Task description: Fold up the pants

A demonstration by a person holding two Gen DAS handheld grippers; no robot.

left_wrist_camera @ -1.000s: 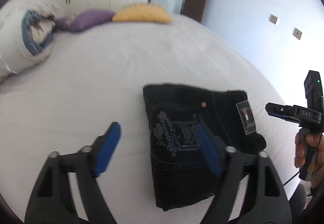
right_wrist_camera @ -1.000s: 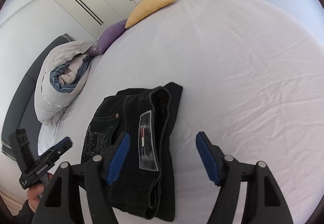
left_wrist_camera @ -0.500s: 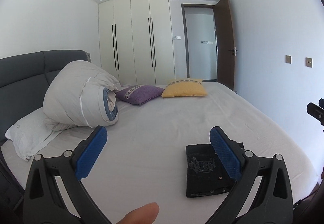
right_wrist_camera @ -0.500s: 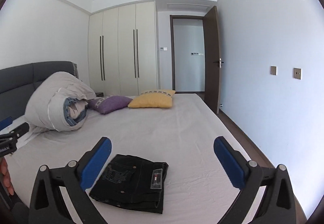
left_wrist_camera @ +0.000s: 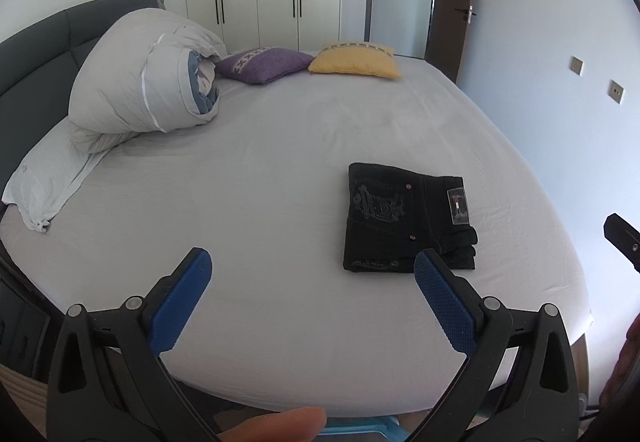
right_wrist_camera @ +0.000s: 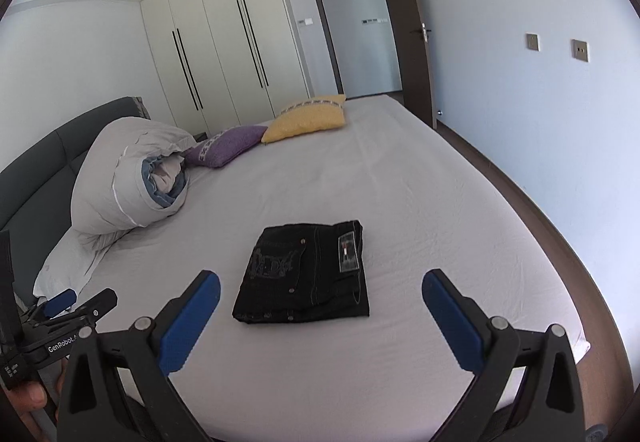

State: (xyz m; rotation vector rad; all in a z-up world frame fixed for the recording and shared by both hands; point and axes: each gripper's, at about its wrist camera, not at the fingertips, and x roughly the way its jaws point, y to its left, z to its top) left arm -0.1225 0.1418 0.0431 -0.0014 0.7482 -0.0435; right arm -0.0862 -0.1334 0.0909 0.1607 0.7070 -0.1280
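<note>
Bed (left_wrist_camera: 280,182) with pale grey sheet fills both views; its near edge is cut off behind the gripper frames, its left side by the lens rim. Dark headboard (right_wrist_camera: 36,170) on the bed's left side, partly hidden by the rolled duvet (left_wrist_camera: 140,82). Duvet sits at the head end of the bed, a white pillow (left_wrist_camera: 44,178) half buried under it. Purple cushion (left_wrist_camera: 264,64) and yellow cushion (left_wrist_camera: 354,60) lie side by side at the bed's far edge; the print on both is too small to read.

Pants (right_wrist_camera: 306,272): black jeans, folded into a compact rectangle, flat on the bed toward its near right part, back pocket embroidery and waist label facing up. Inner layers are hidden; only the stacked edges show.

Left gripper (left_wrist_camera: 312,294) spread wide, nothing between the blue pads, hanging above the bed's near edge, clear of the pants. Right gripper (right_wrist_camera: 320,318) likewise wide and empty, pants beyond it, untouched. A fingertip (left_wrist_camera: 280,424) pokes in at the bottom of the left view, blurred.
</note>
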